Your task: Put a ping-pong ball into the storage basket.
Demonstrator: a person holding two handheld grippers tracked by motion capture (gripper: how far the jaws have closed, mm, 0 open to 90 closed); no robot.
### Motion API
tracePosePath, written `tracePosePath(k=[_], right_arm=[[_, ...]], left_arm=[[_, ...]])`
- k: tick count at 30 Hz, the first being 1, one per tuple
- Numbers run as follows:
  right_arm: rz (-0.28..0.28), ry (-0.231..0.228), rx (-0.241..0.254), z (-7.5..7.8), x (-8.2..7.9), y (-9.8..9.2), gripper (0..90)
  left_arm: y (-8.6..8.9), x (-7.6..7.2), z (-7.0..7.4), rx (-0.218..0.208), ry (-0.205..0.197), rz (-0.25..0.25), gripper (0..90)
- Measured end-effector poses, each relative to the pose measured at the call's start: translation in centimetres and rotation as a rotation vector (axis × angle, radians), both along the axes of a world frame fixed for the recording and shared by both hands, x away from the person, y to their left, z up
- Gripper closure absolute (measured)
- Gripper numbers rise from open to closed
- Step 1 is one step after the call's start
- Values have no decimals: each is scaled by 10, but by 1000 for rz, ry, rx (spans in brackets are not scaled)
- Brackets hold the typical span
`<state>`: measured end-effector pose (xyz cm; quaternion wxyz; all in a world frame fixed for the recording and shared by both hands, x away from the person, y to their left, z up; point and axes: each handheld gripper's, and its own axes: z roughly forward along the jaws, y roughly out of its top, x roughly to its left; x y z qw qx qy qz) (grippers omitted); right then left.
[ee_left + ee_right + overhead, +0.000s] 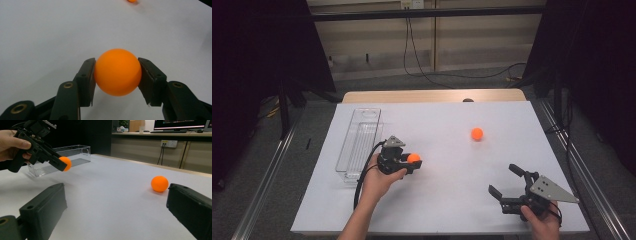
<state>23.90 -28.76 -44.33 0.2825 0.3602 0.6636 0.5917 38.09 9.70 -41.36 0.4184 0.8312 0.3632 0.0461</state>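
Note:
My left gripper [414,161] is shut on an orange ball [413,158], held a little above the white table. In the left gripper view both pads press the sides of that orange ball [117,72]. The right gripper view shows the same left gripper [63,165] at upper left with the held orange ball [67,163]. A second orange ball [477,133] lies loose on the table, right of centre; this second orange ball [159,183] sits ahead of my right jaws and at the top edge as the second orange ball [132,0]. My right gripper [505,179] stands open near the front right, nothing between its jaws.
A clear plastic tray [360,140] lies lengthwise at the table's left, just beside my left hand; the clear plastic tray [60,157] looks to hold nothing. The white table sheet [442,200] ends at a wooden edge at the back. Cables trail on the floor beyond.

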Motion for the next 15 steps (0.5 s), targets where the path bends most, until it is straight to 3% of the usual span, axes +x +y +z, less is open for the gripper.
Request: tracePosePath(k=[15], right_arm=[[0,1,1,0,0,0,21]], left_arm=[[5,2,4,1,2,14,509]])
